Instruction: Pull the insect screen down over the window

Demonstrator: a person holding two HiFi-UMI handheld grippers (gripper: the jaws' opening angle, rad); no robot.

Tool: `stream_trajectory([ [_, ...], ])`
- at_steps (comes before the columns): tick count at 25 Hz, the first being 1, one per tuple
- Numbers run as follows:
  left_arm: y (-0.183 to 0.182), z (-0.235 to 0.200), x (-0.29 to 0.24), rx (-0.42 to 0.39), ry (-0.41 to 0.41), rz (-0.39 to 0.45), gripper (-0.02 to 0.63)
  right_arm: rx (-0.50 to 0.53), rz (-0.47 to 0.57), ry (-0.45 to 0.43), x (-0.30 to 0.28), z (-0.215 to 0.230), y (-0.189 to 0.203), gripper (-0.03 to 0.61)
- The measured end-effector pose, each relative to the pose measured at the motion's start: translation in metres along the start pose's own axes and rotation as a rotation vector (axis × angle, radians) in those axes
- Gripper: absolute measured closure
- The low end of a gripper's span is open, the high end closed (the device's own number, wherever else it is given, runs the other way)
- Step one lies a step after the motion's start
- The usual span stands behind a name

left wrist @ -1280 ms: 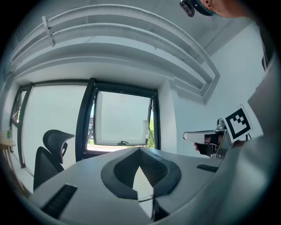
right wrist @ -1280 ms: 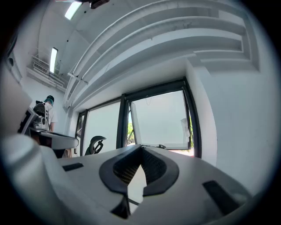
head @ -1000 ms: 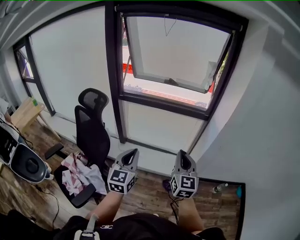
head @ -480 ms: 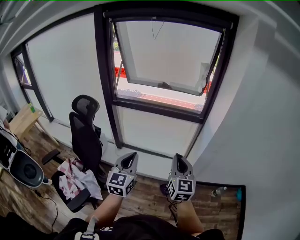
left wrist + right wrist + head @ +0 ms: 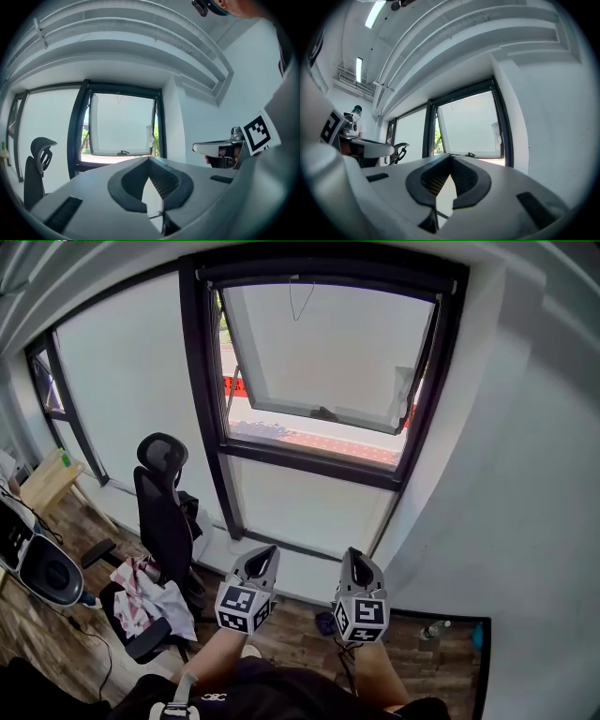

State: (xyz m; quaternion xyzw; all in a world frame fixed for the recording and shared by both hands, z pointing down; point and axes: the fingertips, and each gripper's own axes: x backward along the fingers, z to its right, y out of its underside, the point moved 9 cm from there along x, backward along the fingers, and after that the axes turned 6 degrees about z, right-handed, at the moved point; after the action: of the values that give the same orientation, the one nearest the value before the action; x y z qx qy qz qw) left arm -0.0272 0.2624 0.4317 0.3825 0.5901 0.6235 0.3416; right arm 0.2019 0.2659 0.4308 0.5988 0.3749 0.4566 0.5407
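The pull cord [image 5: 299, 302] is seen at twelve o'clock, well above the left tongs [image 5: 265, 551] and right tongs [image 5: 355, 556], both pressed together, empty.

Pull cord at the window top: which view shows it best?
Head view: the pull cord hangs as a clear loop against the pale open sash. Left gripper view and right gripper view show it only as a tiny faint mark.
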Motion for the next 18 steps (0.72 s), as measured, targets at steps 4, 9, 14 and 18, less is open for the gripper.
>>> stream_trajectory([
  [4, 0.005, 0.000, -0.015, -0.001, 0.004, 0.000, 0.614, 0.001, -0.006, 0.002, -0.010, 0.011, 0.006, 0.572],
  [9, 0.014, -0.008, -0.038, 0.000, 0.030, -0.001, 0.614, 0.015, 0.002, 0.022, -0.024, 0.017, 0.013, 0.574],
  [14, 0.017, -0.019, -0.066, -0.010, 0.060, 0.018, 0.614, 0.046, 0.007, 0.047, -0.046, 0.025, 0.020, 0.572],
  [18, 0.026, -0.036, -0.087, 0.003, 0.077, 0.009, 0.614, 0.046, -0.001, 0.055, -0.072, 0.027, 0.031, 0.572],
])
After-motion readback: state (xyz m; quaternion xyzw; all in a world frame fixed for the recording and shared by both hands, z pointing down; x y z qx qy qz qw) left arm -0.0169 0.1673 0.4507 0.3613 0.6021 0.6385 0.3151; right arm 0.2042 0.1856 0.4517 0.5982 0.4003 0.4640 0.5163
